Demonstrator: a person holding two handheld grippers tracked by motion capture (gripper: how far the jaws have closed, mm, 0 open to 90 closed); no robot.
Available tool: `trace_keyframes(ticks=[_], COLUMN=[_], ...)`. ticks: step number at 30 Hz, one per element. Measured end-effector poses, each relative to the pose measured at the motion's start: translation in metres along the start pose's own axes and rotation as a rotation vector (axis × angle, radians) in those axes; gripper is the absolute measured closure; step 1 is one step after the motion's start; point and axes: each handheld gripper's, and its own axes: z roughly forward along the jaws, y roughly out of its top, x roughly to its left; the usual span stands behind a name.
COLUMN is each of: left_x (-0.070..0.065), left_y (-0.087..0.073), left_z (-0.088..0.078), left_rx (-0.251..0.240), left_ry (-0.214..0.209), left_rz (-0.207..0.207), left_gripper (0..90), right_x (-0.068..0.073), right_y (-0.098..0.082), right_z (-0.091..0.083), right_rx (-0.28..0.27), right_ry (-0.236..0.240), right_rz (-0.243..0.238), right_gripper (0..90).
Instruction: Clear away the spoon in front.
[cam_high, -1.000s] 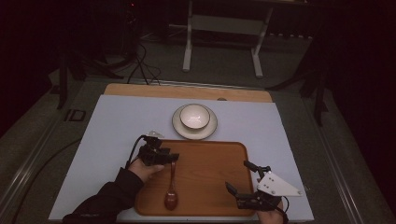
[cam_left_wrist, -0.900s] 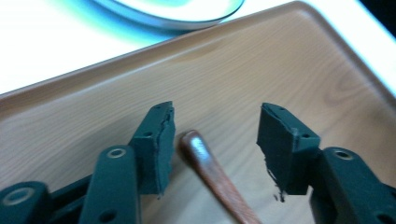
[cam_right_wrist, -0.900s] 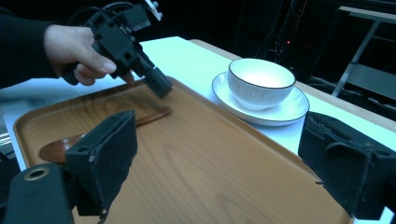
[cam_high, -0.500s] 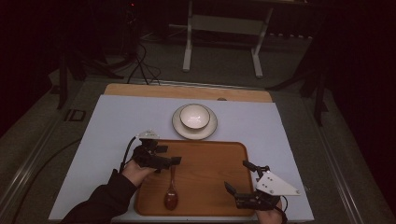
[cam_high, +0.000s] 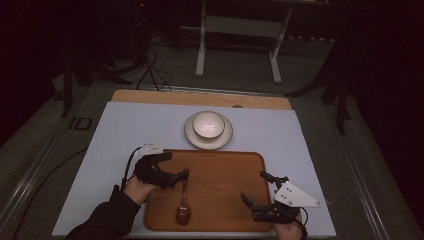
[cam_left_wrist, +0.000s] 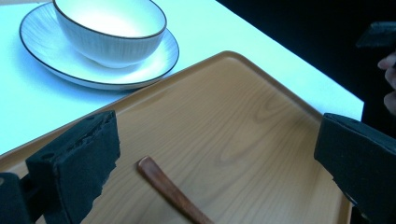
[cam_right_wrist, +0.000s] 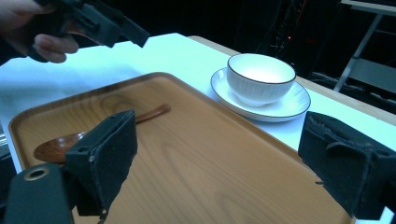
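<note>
Left gripper (cam_high: 173, 168): I'm looking at a black frame, grey three-cornered plate on top, black cable trailing back.
Right gripper (cam_high: 255, 187): I see the same black build, with a pale grey plate showing small dark screw dots.
Pads (cam_left_wrist: 84, 161): I've got chunky black foam blocks here, edges rough and crumbly.
Sleeve (cam_high: 107, 220): I see dark fabric, long, reaching the left wrist.

High view looks down; gripper views close, low — all share the tray (cam_high: 220, 165).
</note>
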Motion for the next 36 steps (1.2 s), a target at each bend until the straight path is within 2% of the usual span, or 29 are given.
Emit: trace_keyframes(ticks=[4,9,14,19,25,36], left_x=[-0.002,-0.006,-0.013,-0.014,-0.014,-0.016], left_y=[-0.008,-0.013,-0.017,-0.02,-0.025,-0.033], left_z=[-0.005,-0.01,-0.017,-0.023,-0.029,-0.04], left_rx=[0.004,-0.008,-0.012,-0.017,-0.017,-0.018], left_ry=[0.007,-0.014,-0.024,-0.039,-0.092,-0.091], left_rz=[0.015,0.014,0.053,0.074,0.116,0.191], left_gripper=[0.1,0.1,0.2,0.2,0.2,0.2], right_x=[-0.001,-0.001,-0.002,-0.002,-0.002,-0.001], right_y=[0.0,0.0,-0.001,0.0,0.0,0.0], right_z=[0.001,0.001,0.001,0.0,0.0,0.001], right_rx=[0.0,0.0,-0.002,-0.006,-0.008,-0.005], right_ry=[-0.003,-0.01,-0.011,-0.014,-0.017,-0.013], right_rz=[-0.004,-0.002,0.003,0.007,0.0,-0.001], right_gripper=[11.5,11.5,11.5,11.6,11.5,11.5])
